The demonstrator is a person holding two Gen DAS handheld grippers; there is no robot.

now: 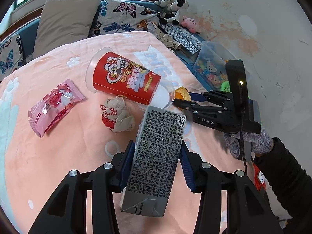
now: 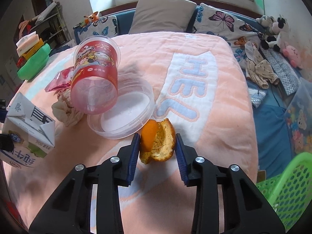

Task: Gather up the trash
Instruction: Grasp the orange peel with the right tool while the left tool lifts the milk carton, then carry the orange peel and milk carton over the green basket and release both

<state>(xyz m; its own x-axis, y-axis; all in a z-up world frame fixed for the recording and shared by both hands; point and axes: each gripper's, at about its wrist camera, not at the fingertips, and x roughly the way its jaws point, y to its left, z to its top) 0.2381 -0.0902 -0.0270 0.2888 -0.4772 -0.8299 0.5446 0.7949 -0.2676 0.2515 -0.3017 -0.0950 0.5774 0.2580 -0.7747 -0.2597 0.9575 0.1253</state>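
The right claw (image 2: 158, 148) is clamped on the orange peel (image 2: 157, 142), both blue pads pressing its sides, the peel lying on the pink blanket (image 2: 224, 117) straight ahead at twelve o'clock. The peel's longer side runs along the claw's own line, so the pads take it across its narrow width. Its far end sits just beside the rim of the clear lid (image 2: 120, 113) at eleven o'clock, and the red cup (image 2: 95, 78) lies tipped on that lid.

The left claw (image 1: 156, 167) is clamped on the grey milk carton (image 1: 156, 159), whose long axis points to twelve o'clock, its far end near the cup's mouth.

The green basket (image 2: 288, 187) shows at four o'clock in the right wrist view, off the bed's edge, so the right hand looks the nearer one to it. The blanket to the right is open; the lid on the left is the thing to avoid when lifting.

The pink wrapper (image 1: 55, 107) and crumpled paper (image 1: 117, 115) still lie at ten and eleven o'clock of the left claw.
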